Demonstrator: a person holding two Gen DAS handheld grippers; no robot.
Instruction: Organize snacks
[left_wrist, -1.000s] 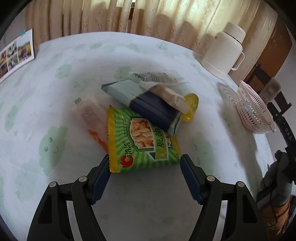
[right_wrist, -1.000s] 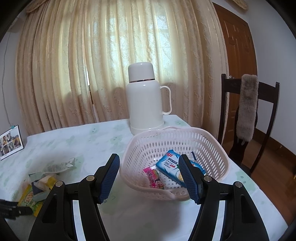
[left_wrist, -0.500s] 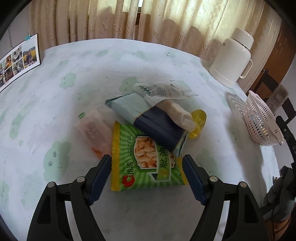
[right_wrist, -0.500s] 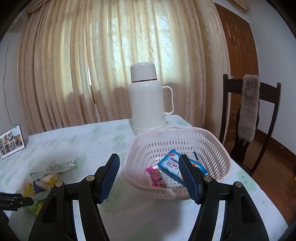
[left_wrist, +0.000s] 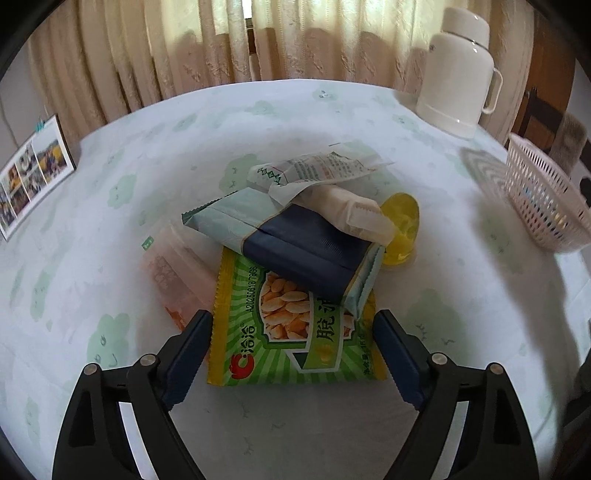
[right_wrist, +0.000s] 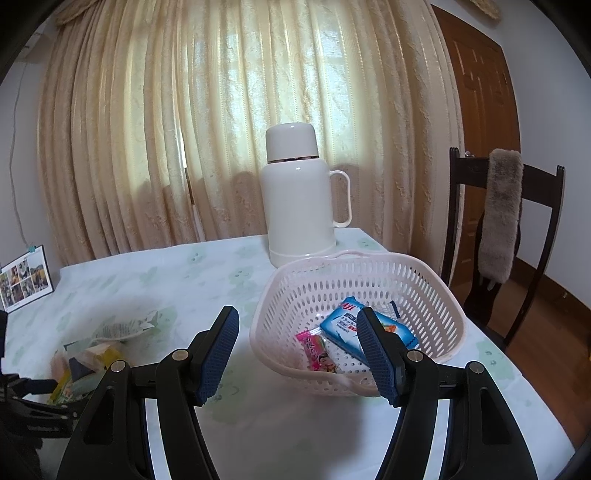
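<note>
- On the cloud-printed surface (left_wrist: 110, 229), your left gripper (left_wrist: 291, 354) straddles the green foil seed packet (left_wrist: 291, 332) at the bottom of the snack pile, fingers (left_wrist: 192, 350) just widened, not yet gripping.
- Light, crinkly and slippery by the look of it: take its free near edge, since the navy-and-teal pouch (left_wrist: 295, 251) overlaps the far end.
- Printed code reads "A20250818".
- Your right gripper (right_wrist: 299, 350) hangs unclenched, holding nothing, before the white perforated plastic basket (right_wrist: 436, 295).
</note>
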